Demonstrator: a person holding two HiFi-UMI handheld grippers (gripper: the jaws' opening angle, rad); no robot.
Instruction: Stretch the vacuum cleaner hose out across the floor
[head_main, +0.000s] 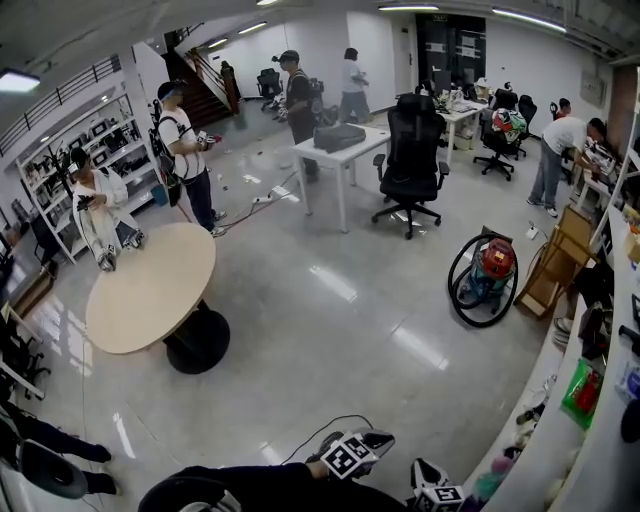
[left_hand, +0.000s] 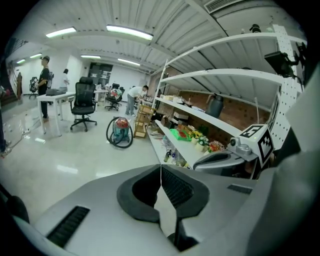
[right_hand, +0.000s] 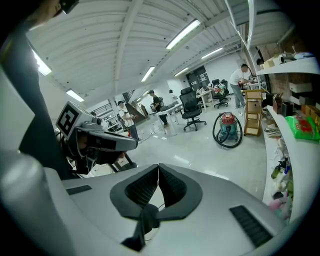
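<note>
Item: vacuum cleaner (head_main: 492, 268), hose (head_main: 452, 285) looped round it, mid-right of the head view, well apart from your left gripper (left_hand: 161, 175) and right gripper (right_hand: 158, 172), both pressed together and empty, presumably because nothing is within reach yet.

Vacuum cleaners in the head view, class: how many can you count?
1. The vacuum cleaner stands on the floor at the right, ringed by its black hose. Others may be hidden behind furniture.

Red-and-teal vacuum cleaner (head_main: 494, 268) (black hose (head_main: 484, 323)); beige table (head_main: 150, 290)
</note>
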